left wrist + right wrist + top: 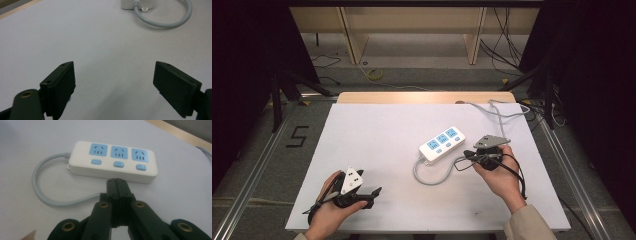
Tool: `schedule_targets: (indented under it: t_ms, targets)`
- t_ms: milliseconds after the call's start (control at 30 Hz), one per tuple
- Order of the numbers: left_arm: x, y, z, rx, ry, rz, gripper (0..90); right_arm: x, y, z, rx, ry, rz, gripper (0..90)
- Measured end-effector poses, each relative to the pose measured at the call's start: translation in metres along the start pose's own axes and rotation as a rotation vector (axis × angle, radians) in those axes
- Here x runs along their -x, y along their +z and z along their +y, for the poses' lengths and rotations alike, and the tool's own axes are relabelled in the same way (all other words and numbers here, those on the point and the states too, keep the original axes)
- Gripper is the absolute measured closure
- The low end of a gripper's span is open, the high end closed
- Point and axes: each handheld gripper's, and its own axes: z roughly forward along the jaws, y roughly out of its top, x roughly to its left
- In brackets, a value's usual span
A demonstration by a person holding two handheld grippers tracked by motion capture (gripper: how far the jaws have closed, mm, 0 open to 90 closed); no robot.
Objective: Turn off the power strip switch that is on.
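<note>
Power strip (442, 143) sits near the middle of the white table (377, 150), a little to the right, lying at a slant with its three blue sockets facing up. Its grey cable (432, 177) comes out of the near-left end, loops toward the person and curves back to the right. And here's the right gripper (467, 156), held in the right hand (499, 175) just beside the strip's near-right side. In the right gripper view its jaws are clenched tight together, pad against pad, nothing between them, tips (116, 185) right at the strip's (113, 161) long near edge, whether touching it or just short I cannot tell. Over on the near-left of the table, the left gripper (374, 194) rests in the left hand (332, 207), well apart from the strip. Its jaws are spread wide in the left gripper view (113, 85), bare table between them, the strip's end (136, 4) and cable loop (170, 21) farther off.
</note>
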Motion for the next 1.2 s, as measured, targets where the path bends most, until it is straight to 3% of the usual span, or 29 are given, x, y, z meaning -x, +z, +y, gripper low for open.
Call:
schedule_targets:
  t_ms: [1200]
  targets:
    - [0.0, 0.0, 0.0, 0.001, 0.002, 0.0, 17.8, 0.005, 0.017, 0.021, -0.047, -0.008, 0.013, 90.0]
